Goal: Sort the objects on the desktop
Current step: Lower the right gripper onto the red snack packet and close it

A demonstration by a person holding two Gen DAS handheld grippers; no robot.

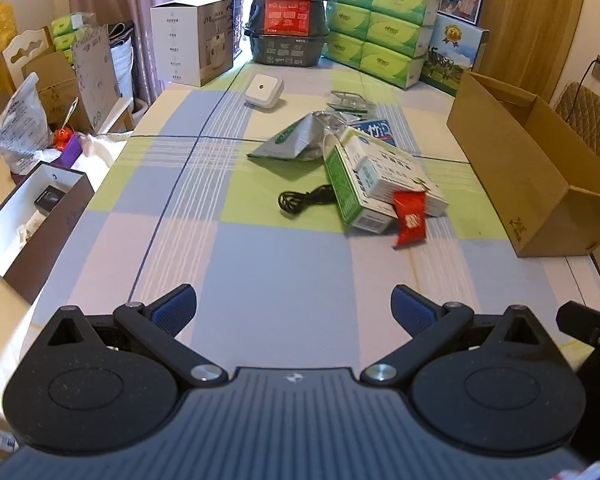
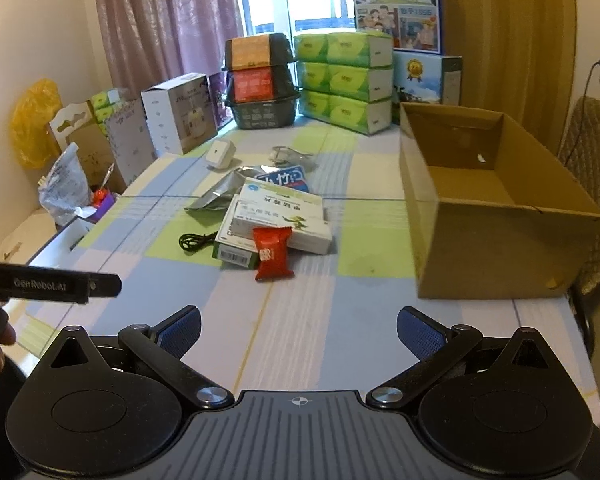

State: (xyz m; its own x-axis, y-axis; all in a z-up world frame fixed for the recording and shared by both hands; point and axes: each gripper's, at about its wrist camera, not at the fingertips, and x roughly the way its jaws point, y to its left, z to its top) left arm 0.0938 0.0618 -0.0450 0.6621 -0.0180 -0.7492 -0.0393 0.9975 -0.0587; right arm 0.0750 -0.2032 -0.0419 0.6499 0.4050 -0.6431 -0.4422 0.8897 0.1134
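Hovering low over the near end of a checked tablecloth (image 1: 260, 264), the left gripper (image 1: 294, 306) has its blue-padded jaws spread wide with nothing between them. The right gripper (image 2: 298, 330), seen from its own camera, is likewise spread wide and empty above the same cloth (image 2: 300, 292).

A loose heap of objects lies at mid-table, well ahead of both grippers. Nearest is a red snack packet (image 1: 410, 218) (image 2: 272, 254), leaning against stacked white-and-green medicine boxes (image 1: 380, 180) (image 2: 284, 216). A coiled black cable (image 1: 304, 200) (image 2: 196, 242) lies just left of the boxes. A silver foil pouch (image 1: 296, 138) (image 2: 216, 196) rests behind them, beside a blue-printed packet (image 1: 374, 128) (image 2: 286, 178) that is partly hidden. Farther back sit a clear plastic item (image 1: 350, 102) (image 2: 290, 156), too small to identify, and a white square device (image 1: 262, 90) (image 2: 220, 154).

An open cardboard box (image 1: 532, 168) (image 2: 488, 216) stands on the right side of the table, its visible interior bare. At the left table edge an open dark box with a white lining (image 1: 28, 224) holds small items. Stacked green tissue packs (image 1: 384, 28) (image 2: 344, 84) line the far end.
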